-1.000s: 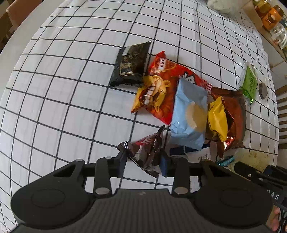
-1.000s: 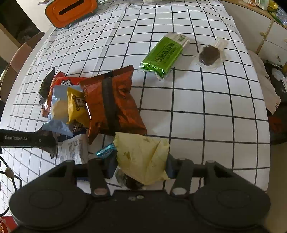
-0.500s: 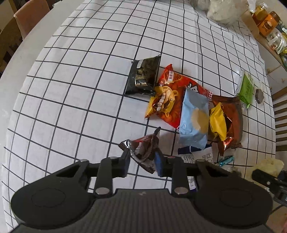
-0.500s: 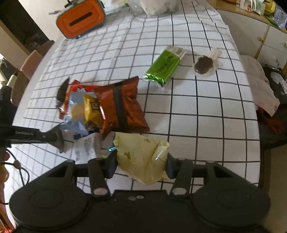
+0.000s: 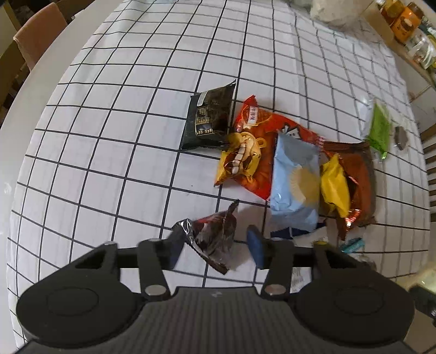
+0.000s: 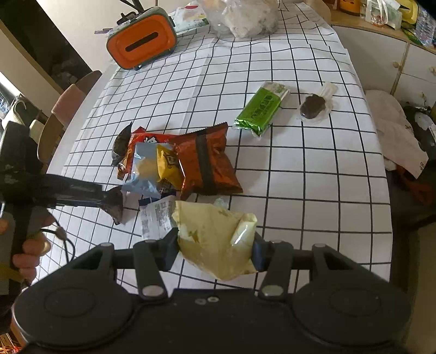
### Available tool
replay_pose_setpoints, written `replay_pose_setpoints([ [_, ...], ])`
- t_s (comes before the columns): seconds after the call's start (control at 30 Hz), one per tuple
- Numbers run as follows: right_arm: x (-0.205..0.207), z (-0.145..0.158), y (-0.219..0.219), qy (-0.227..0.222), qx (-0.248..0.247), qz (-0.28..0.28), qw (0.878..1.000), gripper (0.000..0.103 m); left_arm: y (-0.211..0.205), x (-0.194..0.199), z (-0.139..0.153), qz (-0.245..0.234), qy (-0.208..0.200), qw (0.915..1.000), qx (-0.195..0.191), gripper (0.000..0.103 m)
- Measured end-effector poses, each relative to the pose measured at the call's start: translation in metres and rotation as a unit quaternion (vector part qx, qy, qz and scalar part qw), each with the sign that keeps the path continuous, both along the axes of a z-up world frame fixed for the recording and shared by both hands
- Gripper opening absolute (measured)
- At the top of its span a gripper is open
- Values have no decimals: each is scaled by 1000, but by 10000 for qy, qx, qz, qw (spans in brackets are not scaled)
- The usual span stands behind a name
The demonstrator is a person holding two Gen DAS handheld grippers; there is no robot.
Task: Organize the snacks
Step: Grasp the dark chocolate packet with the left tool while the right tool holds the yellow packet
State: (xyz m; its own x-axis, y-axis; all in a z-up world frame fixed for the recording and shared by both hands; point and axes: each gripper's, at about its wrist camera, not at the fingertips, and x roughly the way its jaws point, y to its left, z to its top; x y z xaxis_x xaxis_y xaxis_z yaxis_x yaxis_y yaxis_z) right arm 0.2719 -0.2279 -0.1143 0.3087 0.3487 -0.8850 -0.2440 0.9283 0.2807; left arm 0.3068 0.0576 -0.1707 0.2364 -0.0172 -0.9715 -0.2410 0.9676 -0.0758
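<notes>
Since a second ago, our left gripper (image 5: 215,246) has spread its fingers wide, and the dark crinkly wrapper (image 5: 215,239) is now touching only the left finger, with a gap on the other side. We cannot tell if it is hanging there or lying on the cloth. Both grippers have also lifted higher, so more of the table is showing.

We are looking at a big white tablecloth (image 5: 114,152) with thin black lines making squares. It looks soft, with a few folds.

In the middle, a pile of shiny snack bags is lying flat. We are seeing a brown-orange chip bag (image 6: 207,163), a red bag (image 5: 256,139) with a cartoon face, a light blue puffy bag (image 5: 294,185), a small yellow packet (image 5: 333,185) and a flat black packet (image 5: 211,119).

Our right gripper (image 6: 215,253) is pinching a crumpled pale yellow wrapper (image 6: 215,239) between both fingers, above the near edge of the table.

Only the right view is showing the orange box with a slot (image 6: 141,47), the lumpy clear plastic bag (image 6: 242,15), and our left hand (image 6: 30,245) on the handle. It is also showing the long green bar (image 6: 261,109) and the small round chocolate (image 6: 313,104) in clear wrap much better. The white paper slip (image 6: 155,217) is lying beside the pile.
</notes>
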Motion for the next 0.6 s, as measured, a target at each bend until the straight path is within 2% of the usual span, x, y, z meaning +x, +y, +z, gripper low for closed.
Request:
replay_pose_setpoints([
  [0.2, 2, -8, -7, 71, -8, 4, 10000, 51, -4, 14, -15, 75, 116, 9999, 70, 51],
  [0.37, 6, -12, -8, 99, -5, 43, 9999, 51, -3, 16, -16, 73, 46, 9999, 82, 50],
  [0.6, 8, -13, -4, 86, -29, 109, 9999, 51, 0, 5, -10, 99, -83, 9999, -29, 38],
])
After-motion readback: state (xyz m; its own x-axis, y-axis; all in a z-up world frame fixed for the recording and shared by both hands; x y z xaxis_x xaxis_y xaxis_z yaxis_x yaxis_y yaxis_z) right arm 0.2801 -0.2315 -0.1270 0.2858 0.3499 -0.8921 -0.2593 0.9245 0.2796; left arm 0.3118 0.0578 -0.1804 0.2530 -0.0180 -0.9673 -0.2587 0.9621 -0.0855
